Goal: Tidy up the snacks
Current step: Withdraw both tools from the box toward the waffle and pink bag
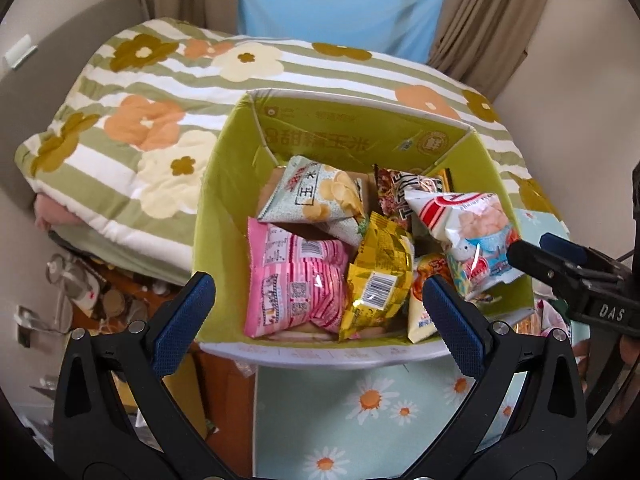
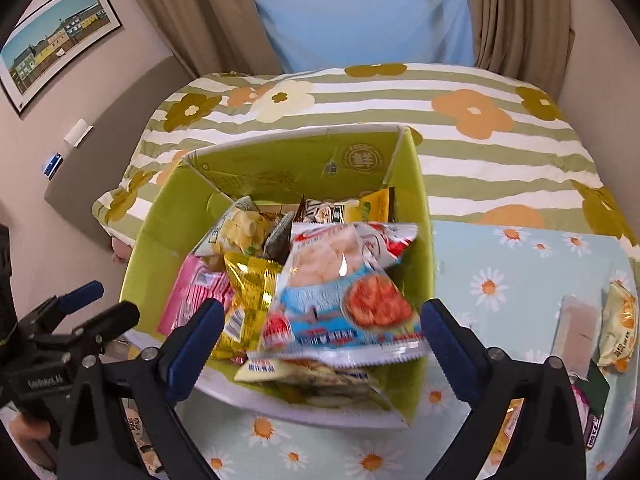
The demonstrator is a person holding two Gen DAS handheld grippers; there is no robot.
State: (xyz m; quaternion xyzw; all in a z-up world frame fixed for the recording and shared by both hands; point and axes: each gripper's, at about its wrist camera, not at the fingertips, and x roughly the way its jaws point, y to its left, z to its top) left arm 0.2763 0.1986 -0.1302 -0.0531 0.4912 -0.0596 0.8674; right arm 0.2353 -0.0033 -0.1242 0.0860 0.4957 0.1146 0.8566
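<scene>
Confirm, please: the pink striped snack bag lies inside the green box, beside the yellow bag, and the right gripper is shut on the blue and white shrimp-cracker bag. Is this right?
One detail is wrong. The right gripper is open; its pads stand clear of the shrimp-cracker bag, as the right wrist view shows. The pink striped bag does lie inside the green box, beside the yellow bag.

Pretty ordinary bedroom. Beige walls (image 2: 132, 40), with a framed picture (image 2: 56, 40) of coloured houses hanging on the left. Tan curtains (image 2: 516, 12) hang either side of a window (image 2: 360, 12) covered by a light blue blind, daylight glowing through. Below it sits a bed with a green-striped flowery quilt (image 2: 480, 152). A padded grey headboard (image 2: 120, 120) runs along the left wall.
</scene>
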